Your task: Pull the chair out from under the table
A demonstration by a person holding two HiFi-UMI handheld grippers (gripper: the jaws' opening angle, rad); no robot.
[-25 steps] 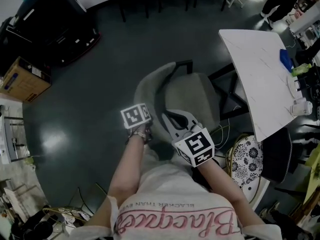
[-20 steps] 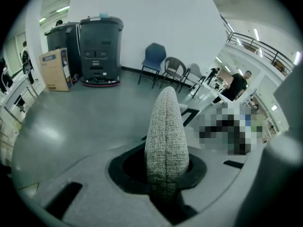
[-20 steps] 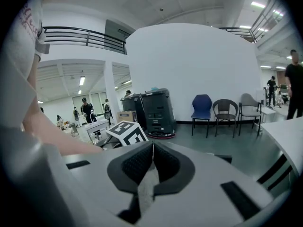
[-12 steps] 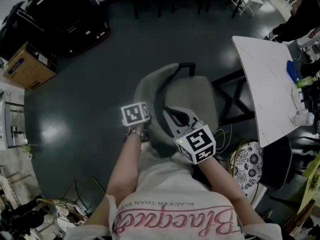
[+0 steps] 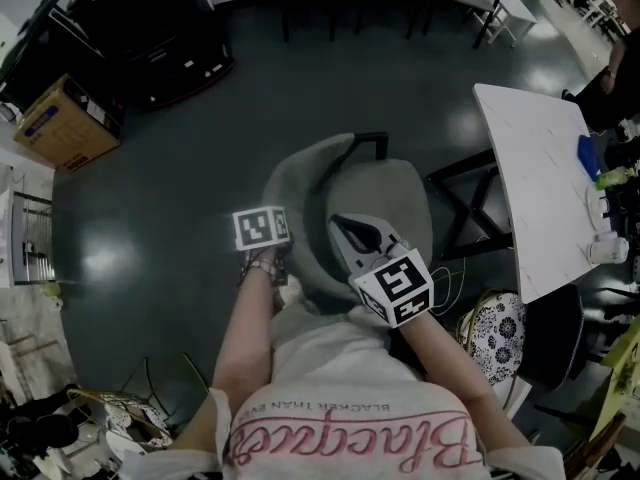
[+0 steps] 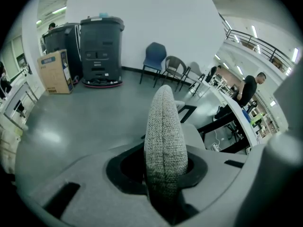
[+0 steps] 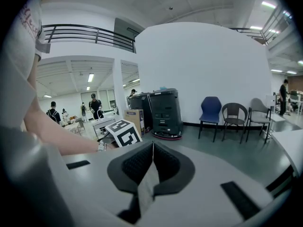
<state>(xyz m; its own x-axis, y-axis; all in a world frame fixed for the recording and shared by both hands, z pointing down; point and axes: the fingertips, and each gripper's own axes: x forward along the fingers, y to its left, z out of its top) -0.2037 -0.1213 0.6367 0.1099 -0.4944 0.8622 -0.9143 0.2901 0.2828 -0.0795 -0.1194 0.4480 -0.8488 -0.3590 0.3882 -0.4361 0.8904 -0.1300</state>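
Chair [image 5: 395, 203]: grey fabric, standing on the dark floor [image 5: 170, 178] directly in front of you. It is fully clear of the table [image 5: 530, 158], which lies to your right. The table's black legs [image 5: 470, 203] stand just beside the seat's right edge.
Backrest [image 6: 163, 136]: the curved, upright side of the chair nearest you. In the left gripper view its top edge rises between the jaws.
Left hand-held gripper [image 6: 163, 173]: clenched on the backrest's top edge, with a pad pressed to each face of the fabric. In the head view its marker cube [image 5: 262, 228] sits at the backrest's left end, ahead of your wrist.
Right hand-held gripper [image 7: 152, 159]: jaws closed together, pads meeting along a line, nothing gripped. In the head view it hangs over the seat just inside the backrest and points away from you. Whether it touches the fabric cannot be told.
Table top: white, with a blue item [image 5: 588, 154] and a few small pieces at its far right edge, too small to name.
Near right: a patterned chair [image 5: 490, 318] stands by the table's near corner, beside your right arm.
Far left: a cardboard box [image 5: 65, 123] on the floor next to a black machine [image 5: 150, 28].
Far wall: a blue chair [image 7: 209, 110] against the white wall, with two more chairs to its right.
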